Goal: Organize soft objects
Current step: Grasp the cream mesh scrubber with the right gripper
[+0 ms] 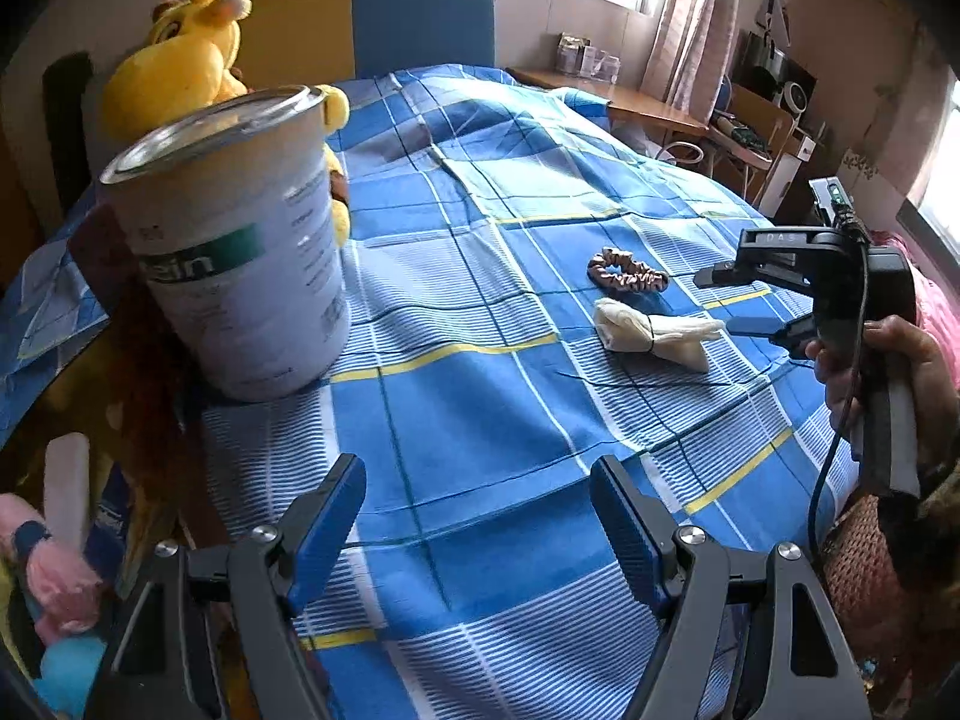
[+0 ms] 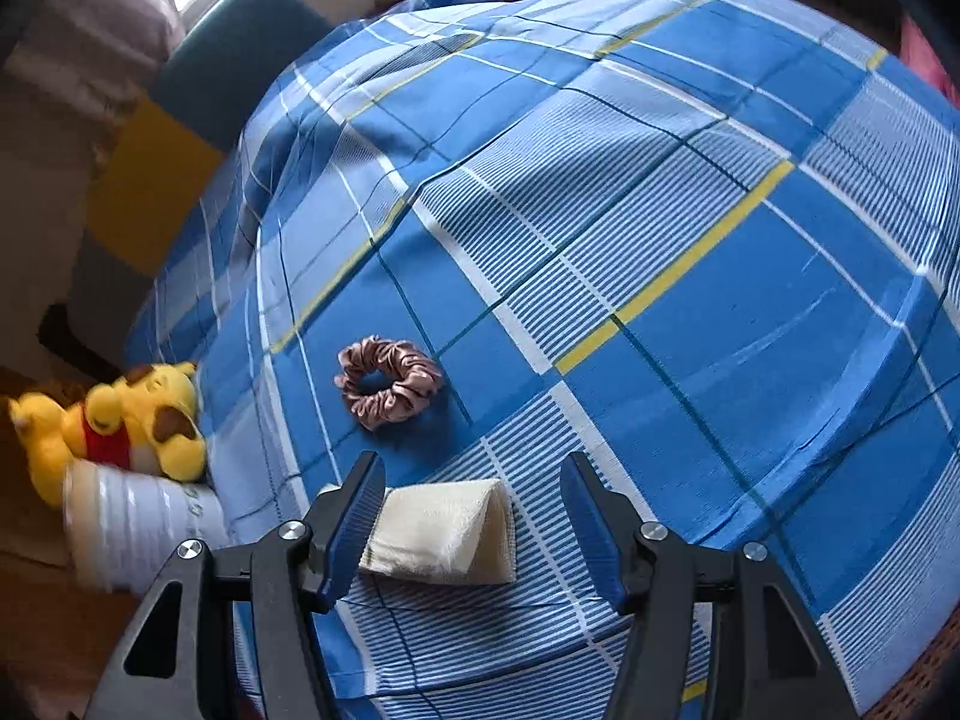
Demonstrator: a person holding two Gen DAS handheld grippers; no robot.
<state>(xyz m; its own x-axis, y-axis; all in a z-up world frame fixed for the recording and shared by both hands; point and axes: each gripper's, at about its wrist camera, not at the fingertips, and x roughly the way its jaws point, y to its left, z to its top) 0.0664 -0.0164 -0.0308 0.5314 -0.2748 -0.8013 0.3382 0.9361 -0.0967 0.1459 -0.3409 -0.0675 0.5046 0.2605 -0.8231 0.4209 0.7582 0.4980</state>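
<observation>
**Both claws open over checked bed**

Left gripper (image 1: 477, 507) stood open, empty, above the blue plaid bedsheet (image 1: 480, 408). Right gripper (image 2: 474, 507) was open around the cream folded cloth bundle (image 2: 441, 531), unpinched. Pink satin scrunchie (image 2: 389, 385) lay just beyond.

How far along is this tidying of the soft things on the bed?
Early, it seems. Nothing looks put away: the pink scrunchie and cream cloth bundle both lie loose on the blue checked sheet. In hand: the right gripper hangs open around the bundle, not squeezing it. The left gripper is open and empty. Both items remain to be gathered.
</observation>
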